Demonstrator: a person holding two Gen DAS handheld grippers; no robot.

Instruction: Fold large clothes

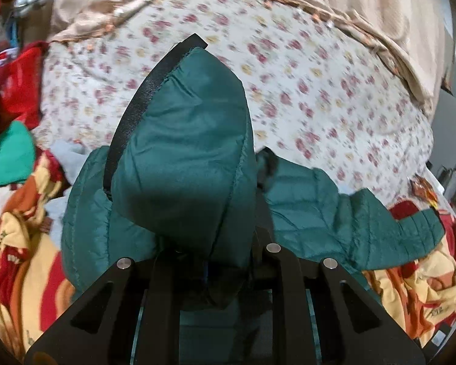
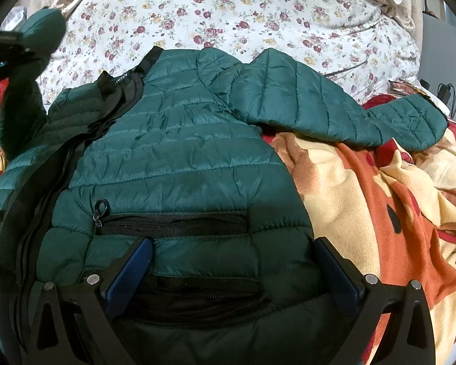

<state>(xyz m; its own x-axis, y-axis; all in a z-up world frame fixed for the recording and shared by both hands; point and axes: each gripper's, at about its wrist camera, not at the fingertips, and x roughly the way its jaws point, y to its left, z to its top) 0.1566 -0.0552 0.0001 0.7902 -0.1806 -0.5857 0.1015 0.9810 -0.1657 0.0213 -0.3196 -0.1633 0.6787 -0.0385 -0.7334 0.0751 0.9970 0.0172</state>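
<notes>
Left wrist view: left hand-held gripper (image 1: 215, 273) is clenching the green jacket (image 2: 173, 140) sleeve, folding it inward; right hand-held gripper (image 2: 231, 267), released, is straddling the hem.

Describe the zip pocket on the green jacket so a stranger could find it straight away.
Start at the green quilted jacket spread over the patterned blanket. Near its hem, just ahead of the right gripper, runs a black zip pocket. Its round-ended puller sits at the left end, unlike the plain stitched panels above.
</notes>
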